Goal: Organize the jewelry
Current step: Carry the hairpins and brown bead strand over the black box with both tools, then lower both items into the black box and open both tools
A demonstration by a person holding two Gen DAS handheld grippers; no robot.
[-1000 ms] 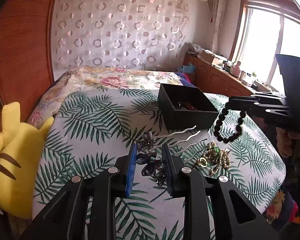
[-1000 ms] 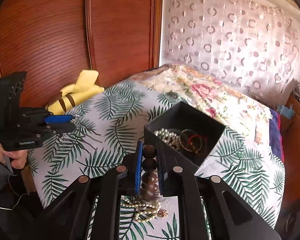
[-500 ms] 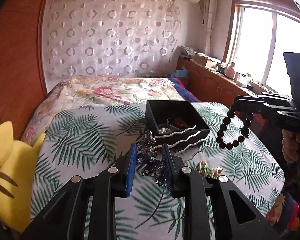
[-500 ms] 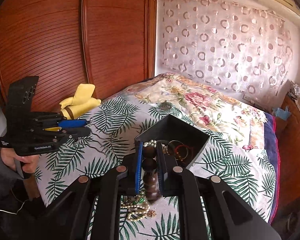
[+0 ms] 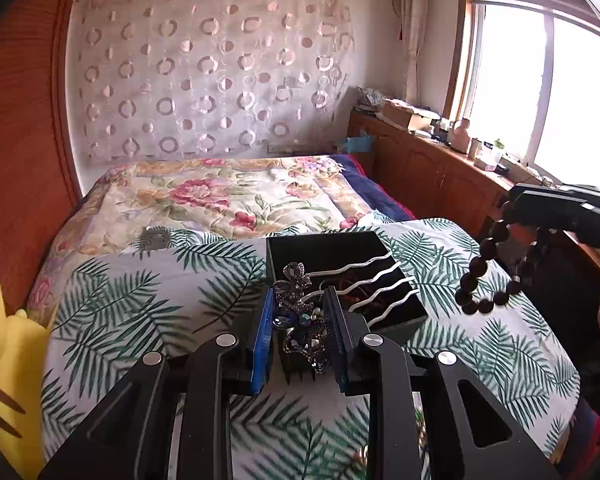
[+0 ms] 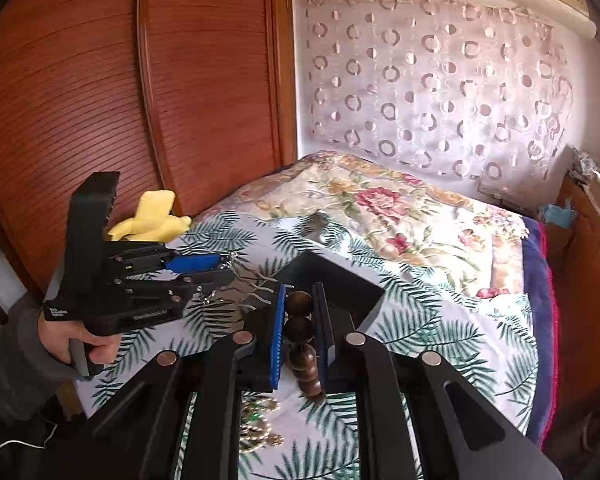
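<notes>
My left gripper [image 5: 300,320] is shut on a dark blue rhinestone flower hair comb [image 5: 295,280]. The comb's silver wavy prongs reach out over the open black box [image 5: 324,250] on the palm-leaf cloth. In the right wrist view the same left gripper [image 6: 219,268] hovers just left of the black box [image 6: 340,280], and the hair comb [image 6: 255,292] sticks out toward it. My right gripper [image 6: 300,308] is shut on a dark wooden bead bracelet [image 6: 300,328]. From the left wrist view the bracelet [image 5: 488,247] hangs in a loop under the right gripper [image 5: 512,204], right of the box.
A pile of pearl and green jewelry [image 6: 259,428] lies on the palm-leaf cloth [image 5: 139,300] near the front edge. A yellow plush toy [image 6: 151,220] sits at the cloth's left edge by the wooden wardrobe [image 6: 99,100]. A floral quilt [image 5: 219,192] lies behind the box.
My left gripper has carried the hair comb forward until its prongs hang over the box. The right gripper has risen with the bracelet, and the pearl pile has dropped lower in both views.
</notes>
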